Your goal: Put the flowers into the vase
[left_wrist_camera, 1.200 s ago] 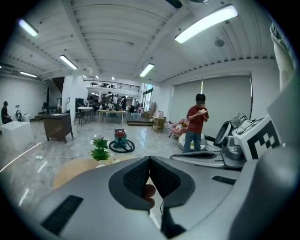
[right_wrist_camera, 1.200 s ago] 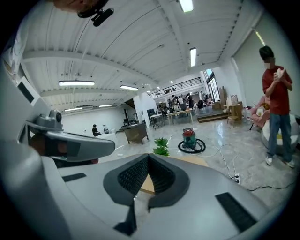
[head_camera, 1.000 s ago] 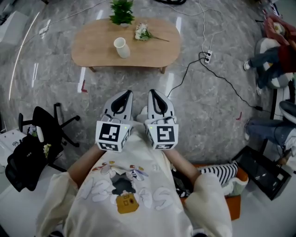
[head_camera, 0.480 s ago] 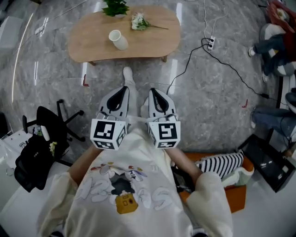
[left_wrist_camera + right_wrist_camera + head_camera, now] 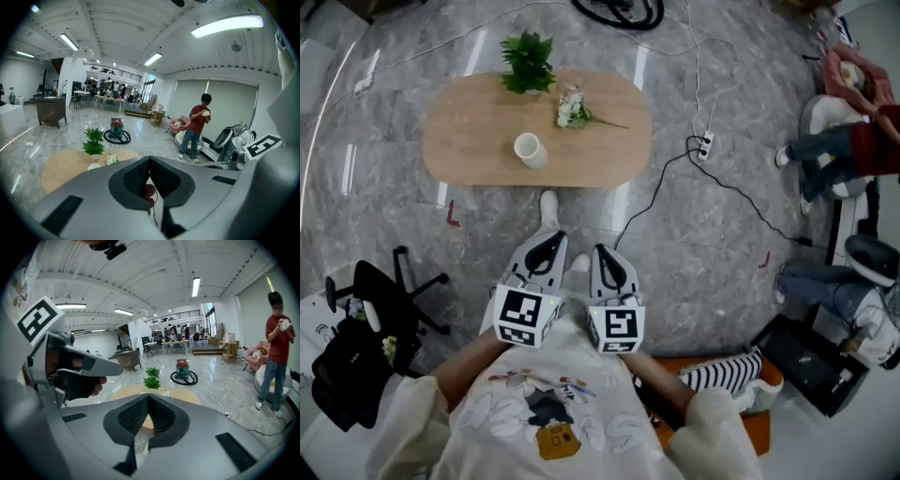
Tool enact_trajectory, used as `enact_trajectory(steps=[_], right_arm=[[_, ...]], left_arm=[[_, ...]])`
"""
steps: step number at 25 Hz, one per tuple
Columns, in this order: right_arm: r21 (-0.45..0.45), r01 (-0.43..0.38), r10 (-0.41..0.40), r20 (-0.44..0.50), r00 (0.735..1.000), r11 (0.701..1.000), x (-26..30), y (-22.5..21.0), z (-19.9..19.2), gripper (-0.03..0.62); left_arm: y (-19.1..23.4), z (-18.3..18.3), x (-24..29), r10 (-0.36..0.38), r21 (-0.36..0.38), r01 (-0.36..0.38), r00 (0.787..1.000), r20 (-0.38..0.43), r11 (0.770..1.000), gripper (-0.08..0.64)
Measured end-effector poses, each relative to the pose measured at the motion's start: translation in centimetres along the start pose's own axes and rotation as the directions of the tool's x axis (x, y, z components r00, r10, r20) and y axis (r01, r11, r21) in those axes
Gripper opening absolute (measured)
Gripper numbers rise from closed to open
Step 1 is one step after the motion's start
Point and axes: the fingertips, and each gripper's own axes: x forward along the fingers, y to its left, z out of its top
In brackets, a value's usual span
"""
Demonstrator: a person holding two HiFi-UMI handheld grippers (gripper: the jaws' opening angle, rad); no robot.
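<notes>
Left gripper [image 5: 546, 251]: jaws together, nothing between them. Right gripper [image 5: 605, 255]: jaws together, empty. Both are over the floor, well short of the tabletop [image 5: 459, 141]. Flowers [image 5: 572, 108] lie toward the far edge, near the plant [image 5: 527, 62]. Vase [image 5: 528, 150] sits nearer the front edge, apart from them.

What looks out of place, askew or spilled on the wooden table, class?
Only the flowers: they lie flat on the table, apart from the white vase, which stands upright without any. Nothing looks spilled or broken.
</notes>
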Motion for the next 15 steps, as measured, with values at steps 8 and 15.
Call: enact_trajectory(steps=[8, 15], right_arm=[[-0.085, -0.036, 0.036, 0.0, 0.999, 0.996, 9.7, 1.3, 6.2, 0.003], [-0.202, -0.114, 0.103, -0.065, 0.993, 0.973, 15.3, 0.8, 9.1, 0.003]], left_arm=[[8.3, 7.2, 4.4, -0.038, 0.023, 0.037, 0.998, 0.04, 0.999, 0.008], [13.1, 9.6, 7.9, -0.11, 0.053, 0.108, 0.993, 0.035, 0.993, 0.008]])
